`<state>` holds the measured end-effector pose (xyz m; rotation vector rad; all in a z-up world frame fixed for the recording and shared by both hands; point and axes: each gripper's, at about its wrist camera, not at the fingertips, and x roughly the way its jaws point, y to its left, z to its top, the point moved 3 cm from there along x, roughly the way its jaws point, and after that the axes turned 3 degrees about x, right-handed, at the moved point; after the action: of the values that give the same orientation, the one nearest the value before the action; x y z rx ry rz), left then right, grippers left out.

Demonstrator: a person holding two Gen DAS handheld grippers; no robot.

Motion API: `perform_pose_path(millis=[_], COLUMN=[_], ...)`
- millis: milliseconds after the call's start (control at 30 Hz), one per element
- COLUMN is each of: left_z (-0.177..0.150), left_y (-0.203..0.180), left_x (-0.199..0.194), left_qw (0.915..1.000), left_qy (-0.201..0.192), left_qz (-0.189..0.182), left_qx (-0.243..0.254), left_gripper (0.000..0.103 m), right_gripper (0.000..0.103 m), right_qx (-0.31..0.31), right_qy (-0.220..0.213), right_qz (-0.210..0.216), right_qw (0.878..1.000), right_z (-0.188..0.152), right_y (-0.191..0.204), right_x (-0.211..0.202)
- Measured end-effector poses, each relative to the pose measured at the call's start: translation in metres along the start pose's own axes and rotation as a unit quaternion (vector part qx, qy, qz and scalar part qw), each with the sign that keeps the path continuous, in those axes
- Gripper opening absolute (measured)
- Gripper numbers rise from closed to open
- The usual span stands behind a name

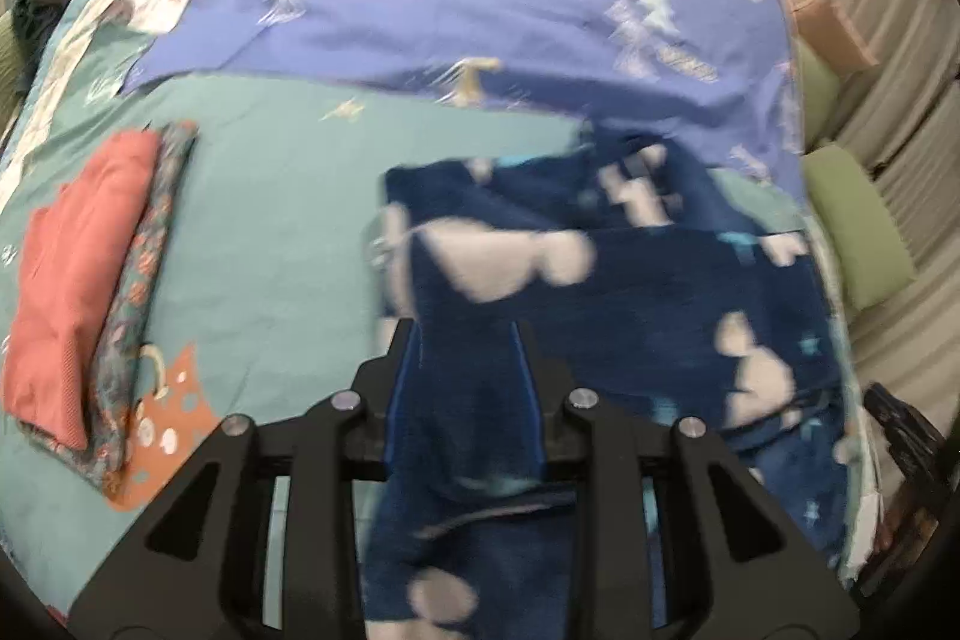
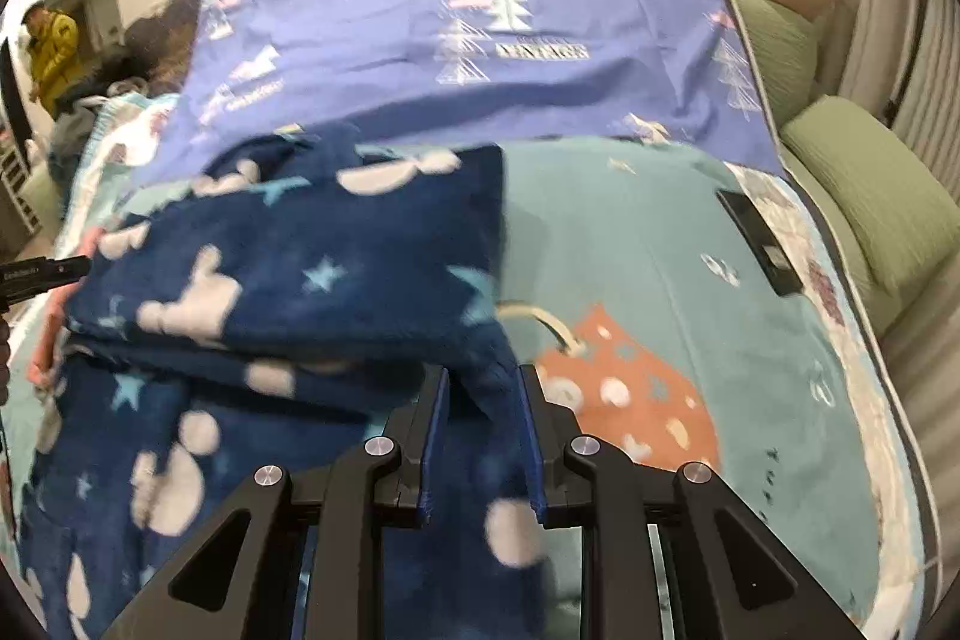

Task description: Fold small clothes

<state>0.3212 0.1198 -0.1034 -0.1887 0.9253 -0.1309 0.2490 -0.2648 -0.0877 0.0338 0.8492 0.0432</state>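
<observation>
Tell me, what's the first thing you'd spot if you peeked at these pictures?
The fluffy navy garment with white blobs and pale stars grabs the eye: it lies on the teal bedsheet, running between the fingers of both the left gripper and the right gripper. Next comes the purple tree-print sheet behind it, then the folded coral piece at the left.

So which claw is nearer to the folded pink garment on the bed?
Left. The folded pink garment lies just to the left of the left claw. The right claw works on the far side of the navy fleece garment, further away.
</observation>
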Motion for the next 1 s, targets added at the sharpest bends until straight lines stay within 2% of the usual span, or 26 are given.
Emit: perform_pose_path(millis=[67,133,167,233,267,300,433,533,600,700,733,767,833,867,900,933,1000], left_z=[-0.001,-0.004,-0.008,-0.020,-0.024,-0.026,-0.024,-0.012,-0.005,0.001,0.001,-0.001,-0.007,-0.008,-0.010,-0.012,-0.014], left_y=[-0.015,-0.030,-0.034,-0.035,-0.034,-0.034,-0.046,-0.059,-0.067,-0.069,-0.064,-0.058,-0.053,-0.052,-0.053,-0.054,-0.057], left_x=[-0.004,0.007,0.016,0.044,0.053,0.054,0.041,0.029,0.029,0.049,0.064,0.076,0.084,0.083,0.081,0.079,0.074], left_qw=[0.9996,0.9988,0.9983,0.9942,0.9929,0.9925,0.9916,0.9938,0.9936,0.9937,0.9930,0.9918,0.9929,0.9929,0.9923,0.9916,0.9899], left_qy=[-0.010,-0.002,0.009,0.047,0.051,0.043,0.022,0.003,-0.004,0.017,0.031,0.037,0.022,0.011,0.005,0.000,-0.001], left_qz=[-0.020,-0.020,-0.004,0.045,0.050,0.053,0.059,0.025,0.017,0.026,0.041,0.054,0.036,0.032,0.031,0.033,0.045], left_qx=[0.015,0.044,0.057,0.086,0.096,0.102,0.113,0.108,0.112,0.107,0.106,0.110,0.111,0.114,0.120,0.125,0.135], left_gripper=[0.034,0.038,0.040,0.040,0.040,0.039,0.039,0.040,0.040,0.042,0.043,0.044,0.046,0.047,0.047,0.047,0.047], right_gripper=[0.022,0.022,0.022,0.021,0.021,0.021,0.024,0.029,0.032,0.034,0.035,0.037,0.046,0.062,0.073,0.073,0.073], right_qx=[-0.007,-0.010,-0.011,-0.019,-0.014,-0.002,-0.014,-0.029,-0.018,0.003,0.003,0.000,-0.012,-0.008,0.008,0.025,0.075], right_qy=[-0.004,0.011,0.021,0.060,0.081,0.089,0.071,0.038,0.027,0.032,0.040,0.054,0.083,0.074,0.059,0.057,0.064], right_qz=[0.013,0.035,0.034,-0.008,-0.016,-0.005,0.002,0.007,0.016,0.025,0.015,-0.004,-0.043,-0.052,-0.055,-0.054,-0.021], right_qw=[1.000,0.999,0.999,0.998,0.996,0.996,0.997,0.999,0.999,0.999,0.999,0.999,0.996,0.996,0.997,0.997,0.995], right_z=[0.004,0.007,0.006,0.002,-0.001,-0.002,0.013,0.035,0.053,0.070,0.072,0.070,0.056,0.049,0.047,0.046,0.043], right_y=[0.009,0.018,0.020,0.017,0.012,0.009,0.014,0.023,0.027,0.027,0.026,0.024,0.015,0.008,0.001,-0.005,-0.019], right_x=[0.004,0.020,0.028,0.057,0.068,0.071,0.053,0.043,0.047,0.066,0.077,0.092,0.124,0.129,0.127,0.125,0.123])
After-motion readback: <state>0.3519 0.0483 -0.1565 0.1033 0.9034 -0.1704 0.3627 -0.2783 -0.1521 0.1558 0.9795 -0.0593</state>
